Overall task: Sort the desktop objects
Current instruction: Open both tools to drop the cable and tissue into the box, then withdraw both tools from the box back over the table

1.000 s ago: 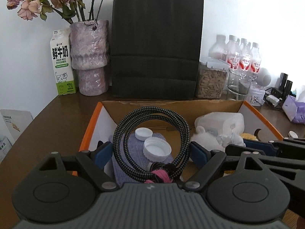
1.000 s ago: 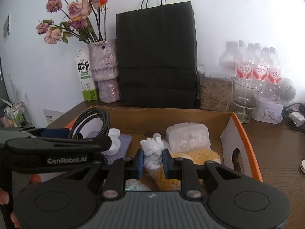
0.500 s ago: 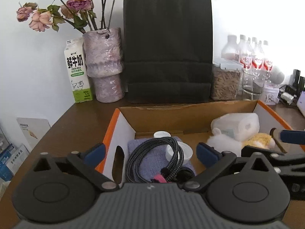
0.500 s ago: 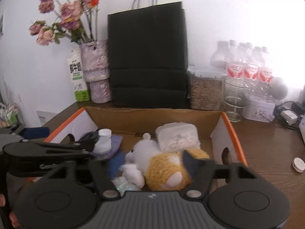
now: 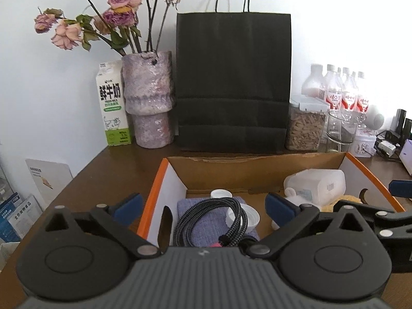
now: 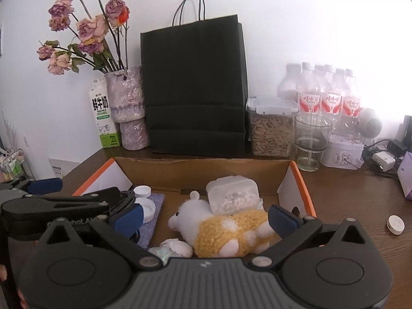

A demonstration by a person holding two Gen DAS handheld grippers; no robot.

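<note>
While both jaws stand spread with nothing between them, the left hand-held gripper (image 5: 203,206) hangs over the near edge of the cardboard box (image 5: 257,171), its body hiding the near end of the braided cable (image 5: 233,219) coiled on a grey cloth (image 5: 206,222). The right hand-held gripper (image 6: 206,216), its jaws just opened, covers the plush toy (image 6: 226,229)'s near side; the crumpled tissue (image 6: 170,249) beside it is partly cut off.

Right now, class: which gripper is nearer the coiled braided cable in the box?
Left. The left gripper hangs open directly over the cable; the right gripper is open over the plush toy beside it.
</note>
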